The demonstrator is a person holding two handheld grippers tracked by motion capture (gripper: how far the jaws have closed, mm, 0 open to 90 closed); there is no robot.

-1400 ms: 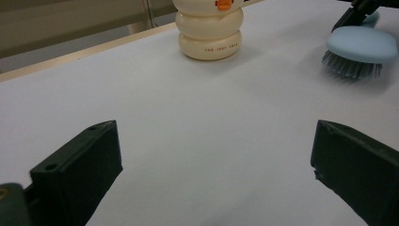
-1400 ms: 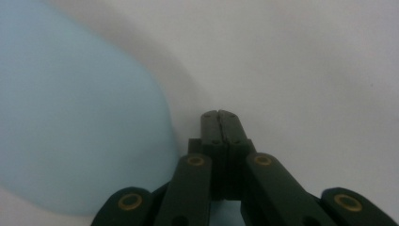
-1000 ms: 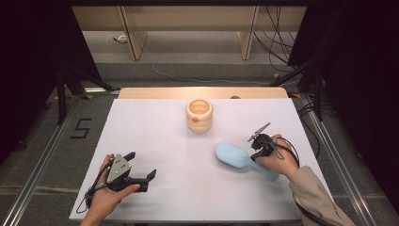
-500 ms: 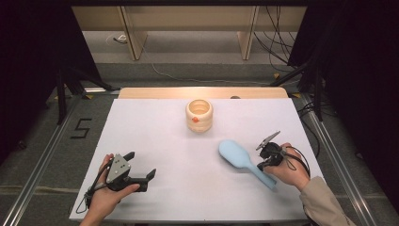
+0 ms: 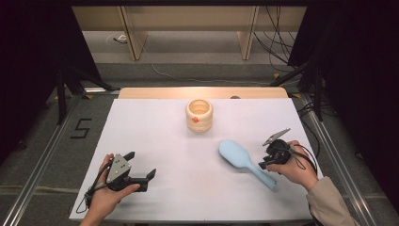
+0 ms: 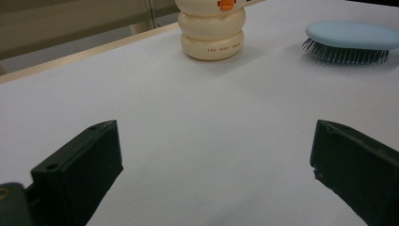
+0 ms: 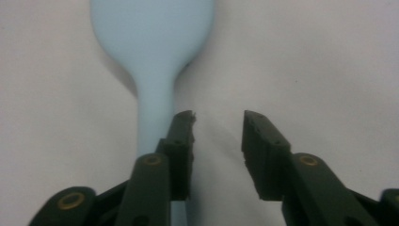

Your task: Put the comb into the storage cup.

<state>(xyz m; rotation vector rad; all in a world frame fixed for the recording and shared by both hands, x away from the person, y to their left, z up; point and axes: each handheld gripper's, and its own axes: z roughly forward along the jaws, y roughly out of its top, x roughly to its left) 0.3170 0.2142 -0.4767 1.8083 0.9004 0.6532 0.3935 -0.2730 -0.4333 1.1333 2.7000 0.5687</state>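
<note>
A light blue hairbrush lies bristles down on the white table, right of centre, its handle pointing to the front right. My right gripper hovers just beside that handle. Its jaws have just been opening and hold nothing. In the right gripper view the hairbrush handle runs along the outside of one jaw of the right gripper. A cream ringed cup with an orange spot stands at the back centre. My left gripper rests open at the front left; its view, past the left gripper, shows the cup and hairbrush.
A pale wooden strip borders the table's far edge. Metal rails run along both sides, over grey floor marked with a "5". Cables lie behind at the right. White tabletop stretches between the two hands.
The right gripper has let go of the hairbrush handle and opened, shifting a little to the right. The brush now lies flat with its handle swung toward the front right. The left gripper stayed put.
</note>
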